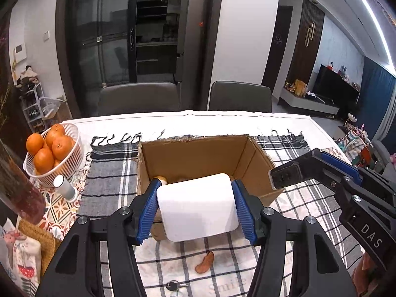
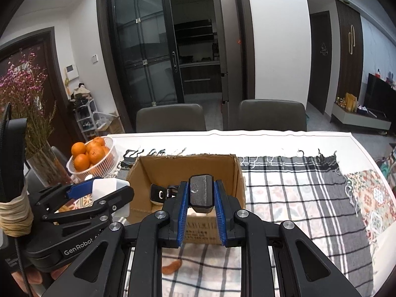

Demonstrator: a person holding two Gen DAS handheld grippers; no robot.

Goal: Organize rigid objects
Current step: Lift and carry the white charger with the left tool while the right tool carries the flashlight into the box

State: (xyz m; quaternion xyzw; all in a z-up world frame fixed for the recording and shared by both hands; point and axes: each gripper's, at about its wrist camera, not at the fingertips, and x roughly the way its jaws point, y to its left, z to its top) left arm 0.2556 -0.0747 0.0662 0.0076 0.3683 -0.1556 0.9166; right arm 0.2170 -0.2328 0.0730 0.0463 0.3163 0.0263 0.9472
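Observation:
An open cardboard box (image 1: 205, 156) (image 2: 158, 170) stands on a checked cloth. My left gripper (image 1: 196, 190) is shut on a white rounded box (image 1: 198, 205) held over the box's near wall; it also shows in the right wrist view (image 2: 105, 188). My right gripper (image 2: 200, 188) is shut on a grey metal block (image 2: 201, 193) above the box's near right part; in the left wrist view the right gripper (image 1: 287, 175) shows by the box's right wall. Inside the box lie a black car key (image 2: 157, 194) and a tan item (image 1: 162, 179).
A white basket of oranges (image 1: 49, 148) and a small white cylinder (image 1: 64, 188) stand at the left. An orange peel (image 1: 205, 262) and a key (image 1: 173, 285) lie on the cloth near me. A vase of flowers (image 2: 22, 113) is far left. Two chairs (image 2: 170, 118) stand behind the table.

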